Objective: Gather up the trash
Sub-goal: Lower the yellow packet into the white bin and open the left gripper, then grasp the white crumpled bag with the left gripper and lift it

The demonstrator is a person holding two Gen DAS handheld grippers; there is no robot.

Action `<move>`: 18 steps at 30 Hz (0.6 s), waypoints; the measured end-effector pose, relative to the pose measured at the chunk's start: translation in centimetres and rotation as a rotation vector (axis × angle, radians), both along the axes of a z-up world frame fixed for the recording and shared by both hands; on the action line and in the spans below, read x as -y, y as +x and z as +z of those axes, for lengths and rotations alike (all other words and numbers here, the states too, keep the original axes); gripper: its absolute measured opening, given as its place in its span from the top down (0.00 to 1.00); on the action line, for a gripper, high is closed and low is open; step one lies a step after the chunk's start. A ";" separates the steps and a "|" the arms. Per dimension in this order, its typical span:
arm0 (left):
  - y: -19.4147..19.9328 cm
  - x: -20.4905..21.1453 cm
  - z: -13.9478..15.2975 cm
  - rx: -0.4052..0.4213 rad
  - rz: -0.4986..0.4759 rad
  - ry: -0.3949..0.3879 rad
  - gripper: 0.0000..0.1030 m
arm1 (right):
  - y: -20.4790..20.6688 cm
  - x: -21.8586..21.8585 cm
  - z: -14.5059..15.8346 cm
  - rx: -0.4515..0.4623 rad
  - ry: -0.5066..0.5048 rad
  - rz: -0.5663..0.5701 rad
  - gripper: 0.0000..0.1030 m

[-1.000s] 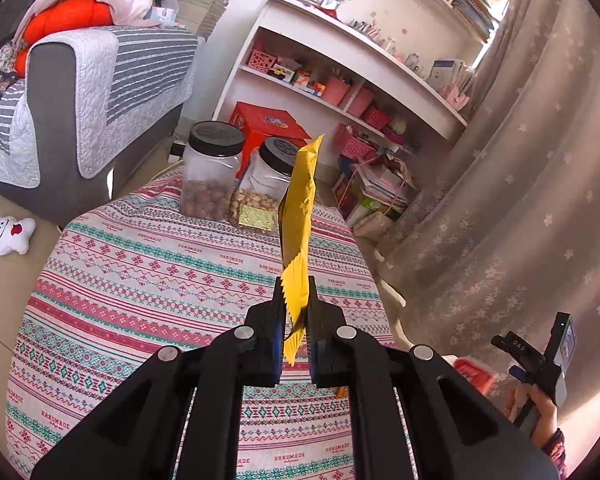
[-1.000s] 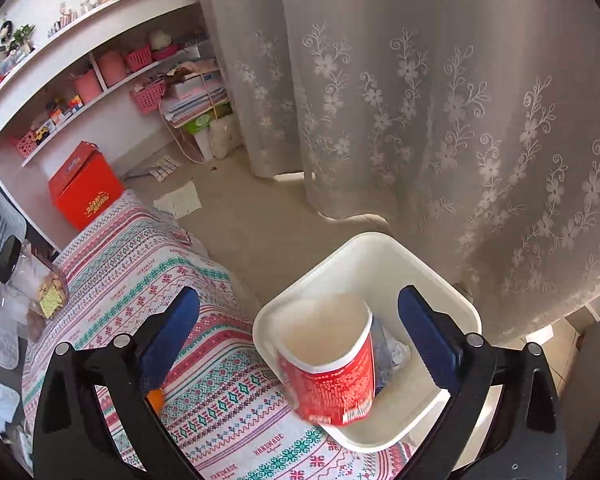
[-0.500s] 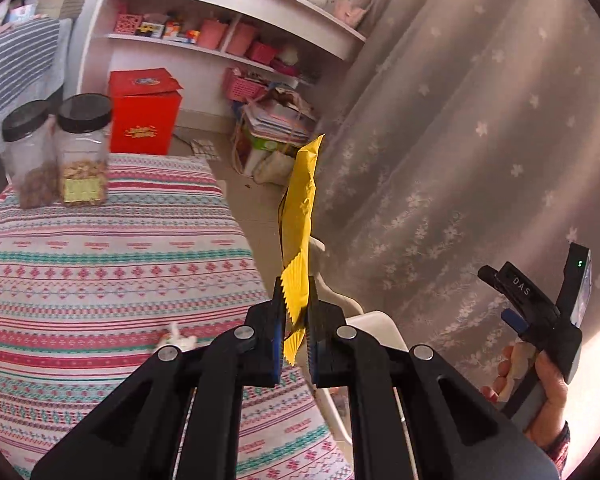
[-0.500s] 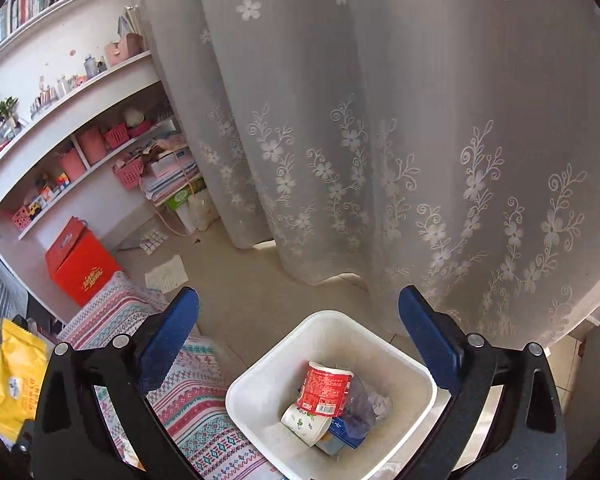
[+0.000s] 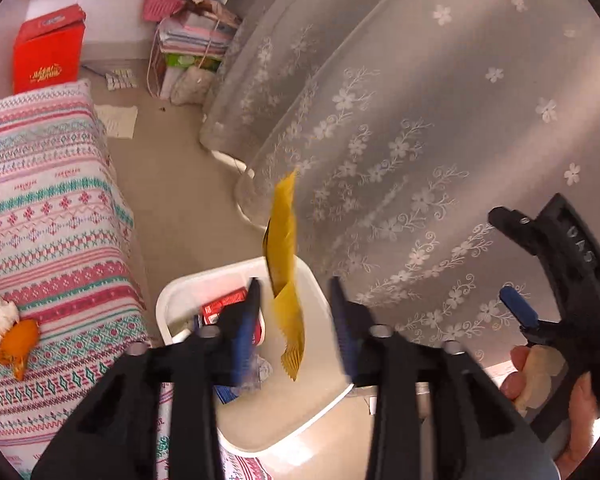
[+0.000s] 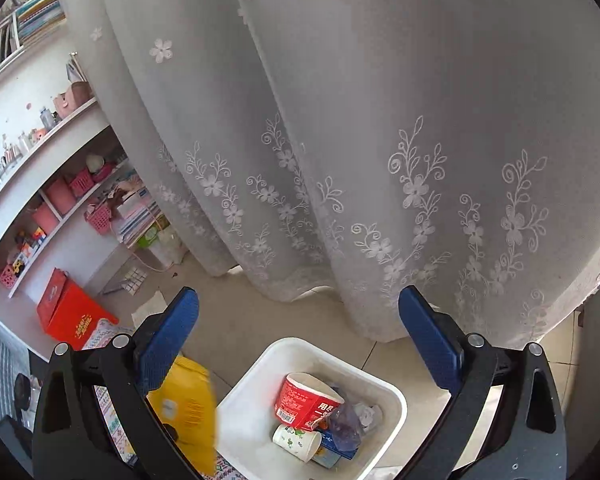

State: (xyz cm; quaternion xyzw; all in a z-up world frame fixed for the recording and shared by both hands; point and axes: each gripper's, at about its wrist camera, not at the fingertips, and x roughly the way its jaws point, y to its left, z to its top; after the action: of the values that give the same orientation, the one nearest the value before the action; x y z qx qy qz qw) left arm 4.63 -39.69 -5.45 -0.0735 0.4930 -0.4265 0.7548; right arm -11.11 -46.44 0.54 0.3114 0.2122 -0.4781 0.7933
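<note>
Drop step: left gripper [image 5: 296, 312] jaws opening, yellow snack bag [image 5: 286, 276] loose between them above the white bin [image 5: 172, 300]. Right gripper [image 6: 298, 332] wide open, empty. Next, probably the tissue and orange peel [image 5: 18, 344] (on the tablecloth).

The yellow packet [image 5: 286, 280] is smeared by motion, its print unreadable, as the left gripper [image 5: 296, 312] opens around it. In the right wrist view a black finger [image 6: 100, 400] covers the packet's left side. The white bin [image 6: 244, 420] runs off the bottom edge.
</note>
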 end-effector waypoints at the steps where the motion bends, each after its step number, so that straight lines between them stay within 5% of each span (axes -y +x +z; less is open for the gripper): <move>1: -0.1 -0.3 -0.3 -0.001 0.021 0.011 0.30 | 0.0 0.1 -0.1 0.002 0.006 0.003 0.07; 6: 1.0 -3.2 -1.5 0.016 0.097 0.114 0.23 | 0.2 0.4 -0.5 0.007 0.046 0.034 0.07; 11: 4.8 -7.9 -2.9 0.135 0.151 0.379 0.22 | 1.5 -0.2 -0.9 0.001 0.078 0.109 0.07; 15: 8.4 -12.1 -6.1 0.069 0.156 0.595 0.22 | 2.9 -1.1 -1.2 -0.015 0.091 0.169 0.07; 18: 10.0 -14.7 -8.4 0.008 0.159 0.629 0.24 | 3.9 -1.9 -1.2 -0.031 0.092 0.210 0.07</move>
State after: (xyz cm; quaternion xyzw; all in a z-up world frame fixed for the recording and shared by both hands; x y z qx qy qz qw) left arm 14.62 -24.99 -13.82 0.1267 0.5904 -0.1935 0.7733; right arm -7.25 -44.58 -0.69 0.3160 0.2775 -0.3870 0.8206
